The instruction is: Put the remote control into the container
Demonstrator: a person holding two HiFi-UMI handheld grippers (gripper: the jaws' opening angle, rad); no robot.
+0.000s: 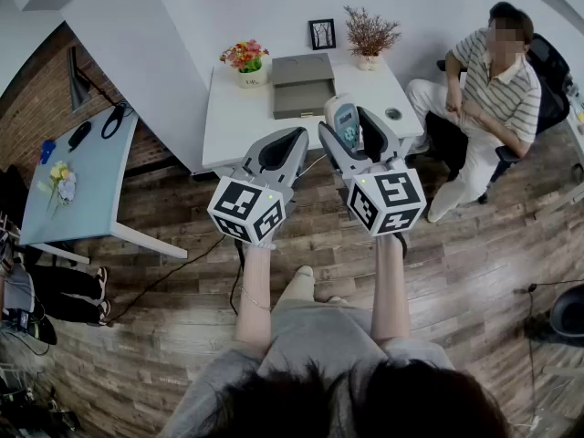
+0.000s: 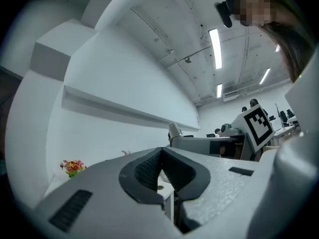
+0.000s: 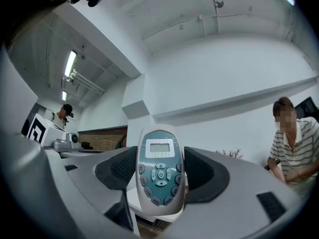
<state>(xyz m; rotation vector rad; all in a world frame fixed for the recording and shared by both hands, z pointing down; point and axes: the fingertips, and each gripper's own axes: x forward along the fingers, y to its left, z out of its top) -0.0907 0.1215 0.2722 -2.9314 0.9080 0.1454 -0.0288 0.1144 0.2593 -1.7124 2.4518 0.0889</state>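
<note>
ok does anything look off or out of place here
Nothing looks spilled, damaged or askew. The remote control stands upright in the right gripper's jaws, held in the air and not yet in the grey container on the white table. The left gripper's jaws are together, with nothing between them.

Two grey moulded shells are seen, the left gripper and the right gripper, each lined with black ribbed pads and capped by a white cube printed with black square markers; below the cube, grey clothing and dark hair are seen
</note>
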